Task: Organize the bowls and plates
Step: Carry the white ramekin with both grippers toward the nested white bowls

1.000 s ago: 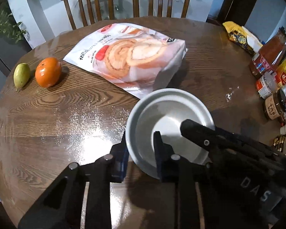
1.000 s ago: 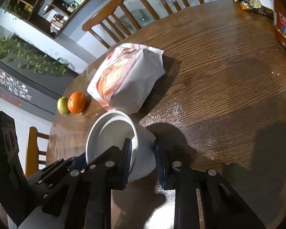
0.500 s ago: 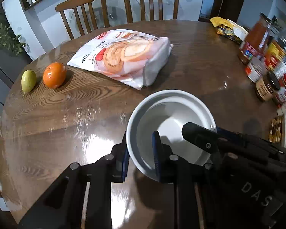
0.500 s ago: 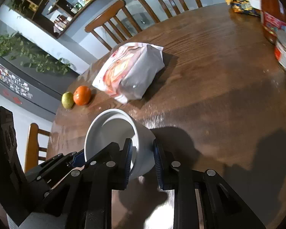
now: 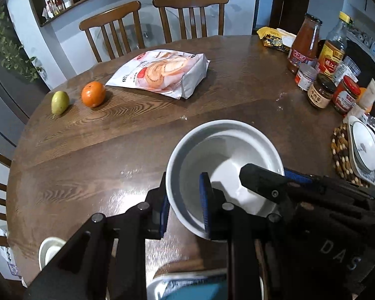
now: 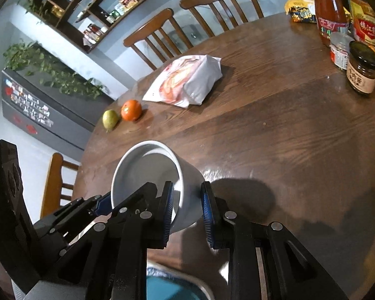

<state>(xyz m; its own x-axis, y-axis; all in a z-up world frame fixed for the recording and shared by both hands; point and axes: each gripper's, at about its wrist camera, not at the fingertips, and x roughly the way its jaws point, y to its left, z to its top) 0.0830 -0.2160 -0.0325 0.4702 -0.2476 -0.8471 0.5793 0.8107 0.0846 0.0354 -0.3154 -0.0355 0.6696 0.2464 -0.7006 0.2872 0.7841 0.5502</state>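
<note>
We hold one white bowl [image 5: 225,167] between both tools, clear of the wooden table [image 5: 92,155]. The left gripper [image 5: 185,207] clamps the bowl's near-left rim, one pad outside the wall and one inside. The right gripper [image 6: 187,210] pinches the opposite rim the same way, one pad inside the bowl and one on its outer wall.

Well ahead and to the left of the left gripper lie a pear [image 5: 60,102] and an orange [image 5: 93,93], just beside each other. Straight ahead sits a bag of roll cake [image 5: 162,73]. Off to the right stand bottles and jars [image 5: 320,75].

The risk, as we judge it, is the two-point grip: both holds sit on a thin, smooth rim, so if one hand leads the other, the bowl could twist, slip from a pad and drop onto the table. A wide swing to the right could also clip the jars.

Only the left wrist view shows the likely target, a stack of plates [image 5: 365,150] on a beaded mat [image 5: 340,150] far right, plus a small white dish [image 5: 48,250] low at left. Only the right wrist view shows the bowl's outer wall, and that the bowl is tilted.
</note>
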